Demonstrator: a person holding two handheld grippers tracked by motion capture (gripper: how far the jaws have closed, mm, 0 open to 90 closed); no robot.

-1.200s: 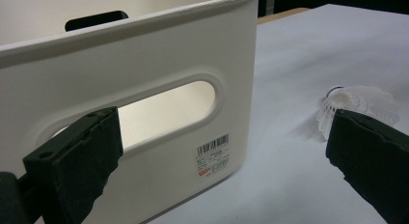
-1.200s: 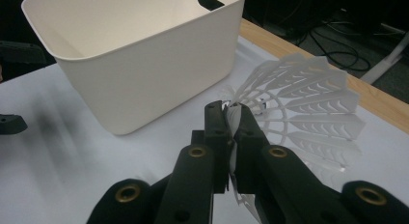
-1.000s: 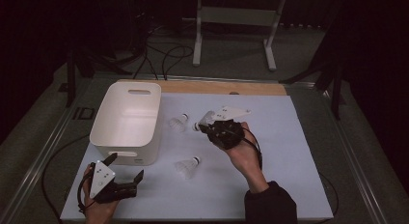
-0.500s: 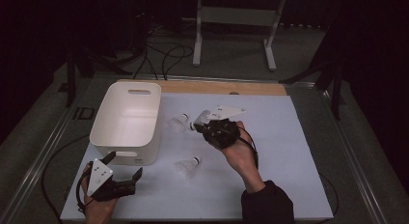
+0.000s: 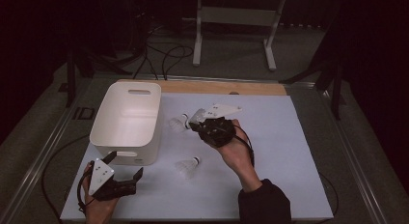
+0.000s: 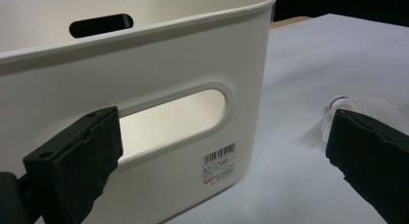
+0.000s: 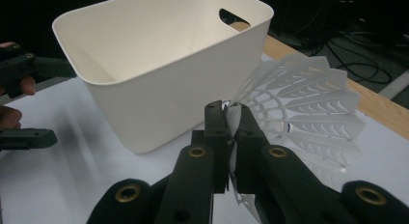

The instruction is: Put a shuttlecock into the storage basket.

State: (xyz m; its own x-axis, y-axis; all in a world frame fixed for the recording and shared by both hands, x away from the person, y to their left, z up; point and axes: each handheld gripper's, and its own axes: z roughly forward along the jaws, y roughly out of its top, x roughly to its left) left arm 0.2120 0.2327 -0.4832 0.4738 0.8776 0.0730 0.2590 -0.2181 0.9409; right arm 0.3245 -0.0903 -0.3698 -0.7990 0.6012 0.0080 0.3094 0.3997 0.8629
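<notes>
Two shuttlecocks: one (image 7: 299, 108) pinched in right gripper (image 7: 230, 119) fingers; one (image 5: 187, 166) on table; left gripper (image 6: 222, 151) fingers spread; one bin (image 5: 126, 120).

Setting: recording lab or test studio, unlit beyond the work area. Evidence: bench (image 5: 289, 137) covered with a plain white sheet, wooden strip along its far edge, metal rails at both sides; grey carpeted floor; loose black cables (image 5: 164, 55) trailing behind; white metal stand frame (image 5: 231, 21) against a dark background.
</notes>
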